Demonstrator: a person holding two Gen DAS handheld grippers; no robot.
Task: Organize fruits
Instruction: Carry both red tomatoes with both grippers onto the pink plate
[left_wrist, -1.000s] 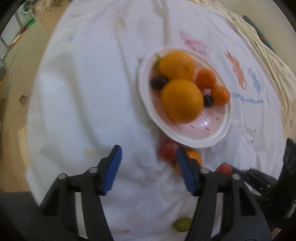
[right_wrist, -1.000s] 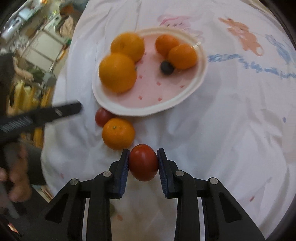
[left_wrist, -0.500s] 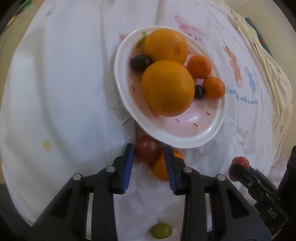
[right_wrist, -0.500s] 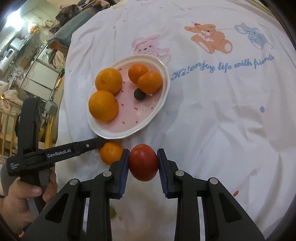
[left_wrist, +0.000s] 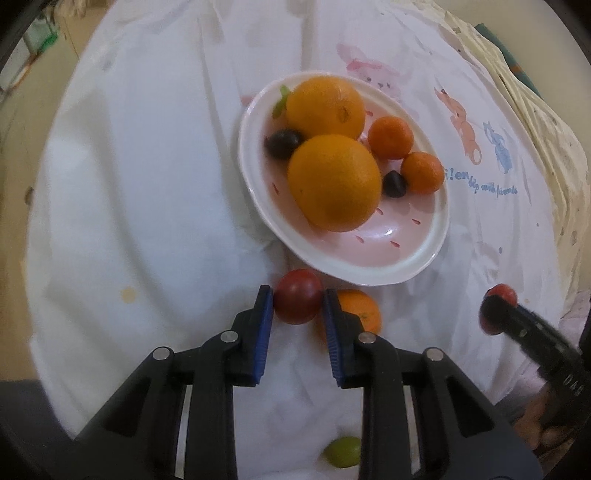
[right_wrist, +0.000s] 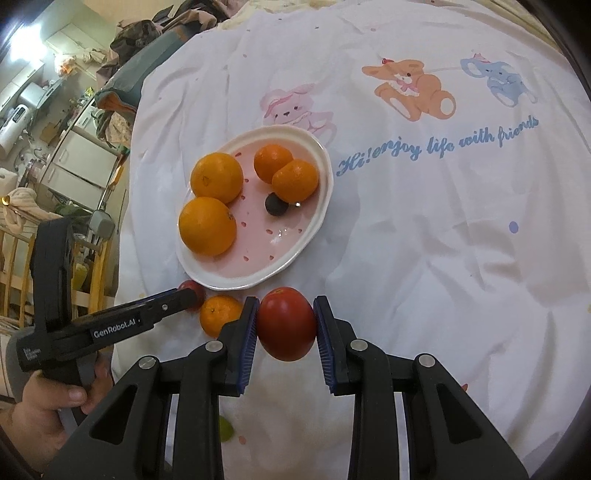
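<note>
A pink oval plate (left_wrist: 369, 277) (right_wrist: 221, 282) on the white cloth holds two big oranges (left_wrist: 334, 182), two mandarins (left_wrist: 390, 137) and two dark small fruits (left_wrist: 282, 143). Just in front of its rim, my left gripper (left_wrist: 297, 295) (right_wrist: 188, 295) is shut on a small red tomato (left_wrist: 298, 302), low at the cloth. A loose mandarin (left_wrist: 365, 314) (right_wrist: 218, 314) lies right beside it. My right gripper (right_wrist: 286, 306) (left_wrist: 496, 314) is shut on a larger red tomato (right_wrist: 286, 325), held above the cloth near the plate's front.
A green grape (left_wrist: 342, 452) (right_wrist: 226, 430) lies on the cloth close to me. The cloth (right_wrist: 443, 229) carries cartoon animals and blue lettering. It drops off at the left, with cupboards and clutter (right_wrist: 74, 155) beyond. A hand (right_wrist: 48, 410) grips the left tool.
My left gripper came forward onto the small tomato and its jaws closed around it. My right gripper lifted back from the plate, still holding the larger tomato.
</note>
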